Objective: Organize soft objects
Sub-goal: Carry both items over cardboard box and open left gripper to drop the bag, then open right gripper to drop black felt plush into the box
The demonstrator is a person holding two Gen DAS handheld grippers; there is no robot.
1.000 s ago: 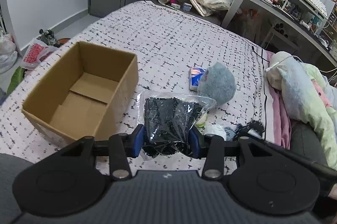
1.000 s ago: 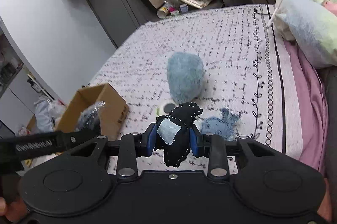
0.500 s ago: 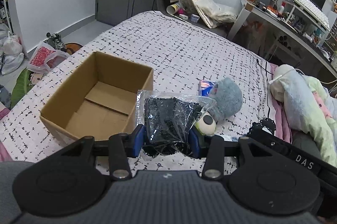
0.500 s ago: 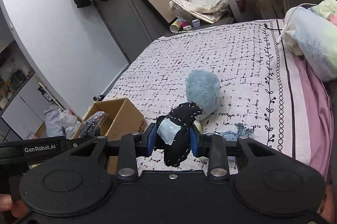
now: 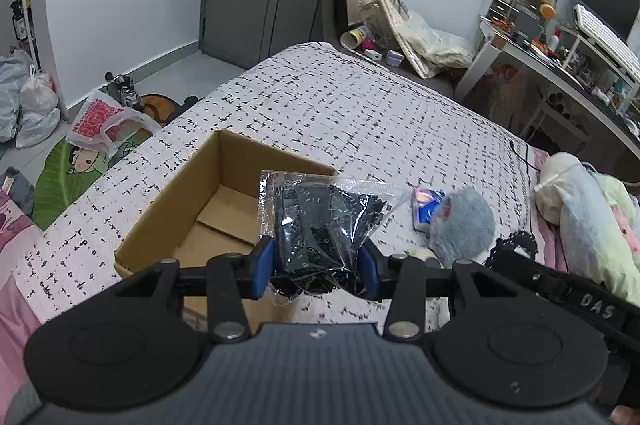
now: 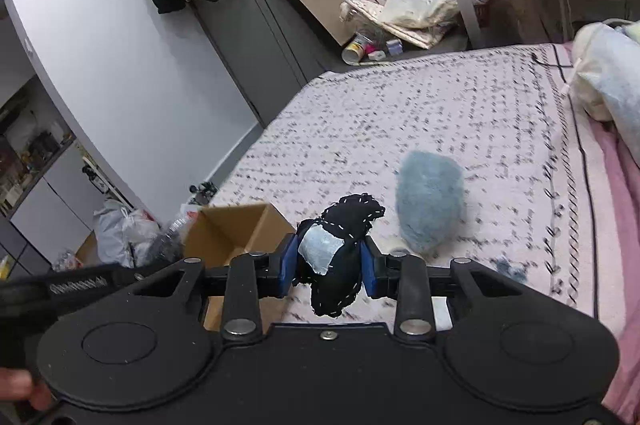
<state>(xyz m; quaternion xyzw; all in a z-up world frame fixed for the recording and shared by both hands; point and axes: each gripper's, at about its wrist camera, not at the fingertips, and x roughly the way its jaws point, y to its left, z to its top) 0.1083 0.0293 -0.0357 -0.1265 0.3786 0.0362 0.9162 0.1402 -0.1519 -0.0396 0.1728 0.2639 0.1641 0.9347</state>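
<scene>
The left gripper [image 5: 316, 271] clamped one bagged dark item [image 5: 320, 221], contents indistinct. The right gripper [image 6: 329, 267] clamped one black plush [image 6: 340, 257]; one cardboard box [image 5: 168, 209] sat at 10 o'clock, partly hidden.

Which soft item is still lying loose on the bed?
The fluffy blue-grey plush; the black stitched toy and bagged black item are both held in grippers.

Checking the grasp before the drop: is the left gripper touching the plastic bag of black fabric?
Touching. In the left wrist view both blue pads of the left gripper press the plastic bag, held above the cardboard box.
</scene>
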